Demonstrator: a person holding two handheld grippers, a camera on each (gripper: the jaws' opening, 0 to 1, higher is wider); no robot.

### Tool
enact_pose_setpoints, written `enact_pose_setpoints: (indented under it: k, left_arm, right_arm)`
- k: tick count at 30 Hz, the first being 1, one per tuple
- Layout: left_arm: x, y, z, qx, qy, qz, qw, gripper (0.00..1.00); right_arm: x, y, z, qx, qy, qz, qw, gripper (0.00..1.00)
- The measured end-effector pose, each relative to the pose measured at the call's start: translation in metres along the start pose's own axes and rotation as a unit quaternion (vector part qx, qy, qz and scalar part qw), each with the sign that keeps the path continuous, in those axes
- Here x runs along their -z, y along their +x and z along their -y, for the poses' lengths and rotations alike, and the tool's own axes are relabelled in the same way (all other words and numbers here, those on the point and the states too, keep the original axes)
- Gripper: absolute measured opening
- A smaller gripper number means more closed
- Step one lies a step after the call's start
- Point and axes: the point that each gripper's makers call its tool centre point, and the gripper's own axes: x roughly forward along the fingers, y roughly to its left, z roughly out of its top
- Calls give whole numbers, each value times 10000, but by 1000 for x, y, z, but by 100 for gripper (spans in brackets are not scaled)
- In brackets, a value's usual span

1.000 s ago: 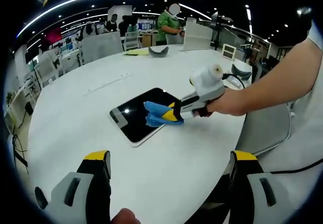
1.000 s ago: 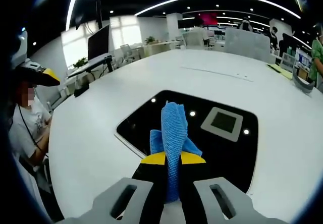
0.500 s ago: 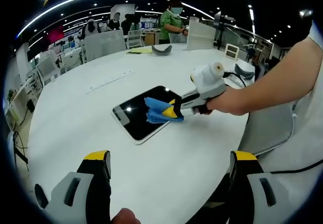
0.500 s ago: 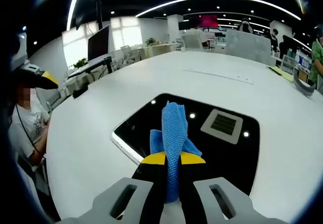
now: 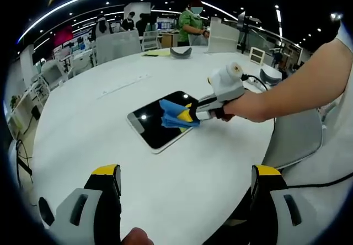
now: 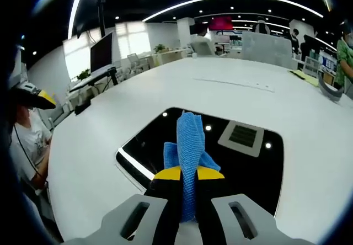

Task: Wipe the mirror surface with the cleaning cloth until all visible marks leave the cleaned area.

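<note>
The right gripper (image 6: 188, 174), its jaws pinching the blue cleaning cloth (image 6: 190, 145), has slid along the mirror (image 5: 160, 126) over the last 1 second, so wiping continues. The left gripper (image 5: 185, 201) hovers spread wide above the white table (image 5: 83, 123).

The right gripper (image 6: 189, 174) has its yellow-tipped jaws closed on a blue cleaning cloth (image 6: 189, 145), which stands up between them. Just beyond the fingertips (image 6: 167, 174), the cloth rests on a dark mirror (image 6: 242, 165) lying flat on a white table (image 6: 99, 140).
</note>
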Motion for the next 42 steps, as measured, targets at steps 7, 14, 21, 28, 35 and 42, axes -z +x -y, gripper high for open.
enact_pose_setpoints:
  k: [7,14,21,28,35,42]
  left_arm:
    - [-1,0,-6,-61,-62,26,10000,99]
    - [-2,1,-13,-109,-128,30,9999,99]
    - [0,2,-24,-175,-177,-25,9997,99]
    - [-1,6,-29,-208,-147,-73,9996,99]
    - [0,10,-26,-131,-106,-137,9998,99]
    - [-1,15,-27,-85,-34,-188,9998,99]
  right_arm:
    - [-6,8,7,19,-41,-28,10000,3]
    - [-14,17,15,43,-52,-43,10000,3]
    - [-21,27,22,52,-71,-56,9999,3]
    - [-26,33,28,40,-77,-44,10000,3]
    - [-32,40,33,3,-69,-32,10000,3]
    - [-35,44,37,-51,-54,-36,10000,3]
